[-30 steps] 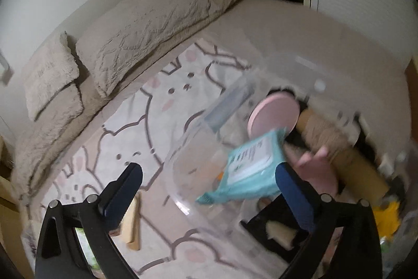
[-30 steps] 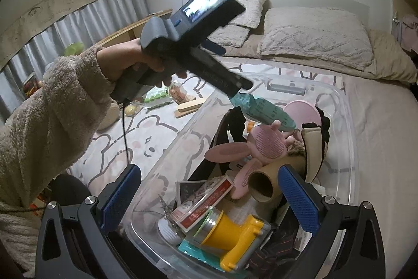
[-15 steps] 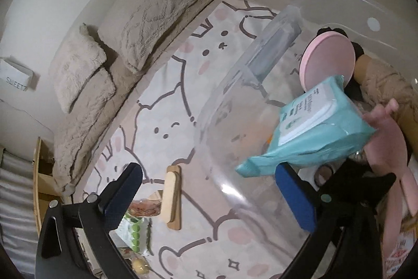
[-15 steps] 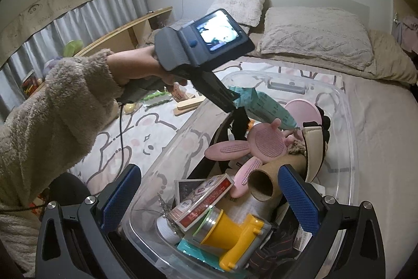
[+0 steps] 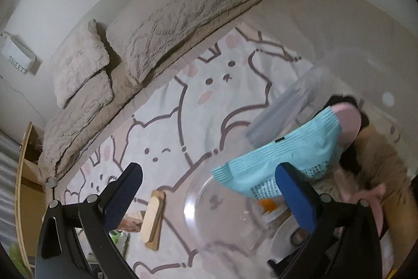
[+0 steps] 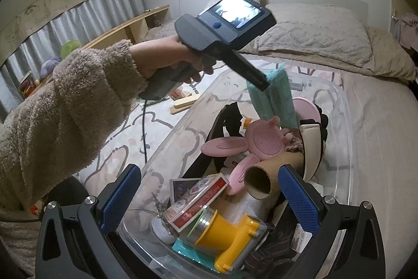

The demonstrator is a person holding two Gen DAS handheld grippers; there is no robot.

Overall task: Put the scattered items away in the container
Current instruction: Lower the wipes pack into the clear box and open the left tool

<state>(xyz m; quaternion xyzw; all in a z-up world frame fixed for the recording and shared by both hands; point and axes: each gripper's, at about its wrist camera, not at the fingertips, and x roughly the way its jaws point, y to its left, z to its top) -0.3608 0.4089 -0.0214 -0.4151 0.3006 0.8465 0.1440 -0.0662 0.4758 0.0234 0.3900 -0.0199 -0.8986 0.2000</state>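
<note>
A clear plastic container (image 6: pixel 342 106) stands on the bed, full of items: a pink rabbit-shaped pad (image 6: pixel 261 140), a cardboard tube (image 6: pixel 263 179), a red box (image 6: pixel 198 198), a yellow tool (image 6: pixel 230 234). A teal wipes pack (image 5: pixel 284 156) hangs in the air above the container, also in the right wrist view (image 6: pixel 277 98), just off the tip of my left gripper (image 5: pixel 209 190), whose jaws stand wide apart. My right gripper (image 6: pixel 209 198) is open and empty at the container's near end.
A wooden block (image 5: pixel 154 216) and a snack packet (image 5: pixel 130 221) lie on the bear-print blanket (image 5: pixel 167 127) left of the container. Pillows (image 5: pixel 177 15) line the wall. A low wooden shelf (image 6: pixel 125 30) and curtains stand at the left.
My left gripper pulled back from the container and let go of the teal wipes pack, which has flipped over and is dropping inside. My right gripper has not moved.
</note>
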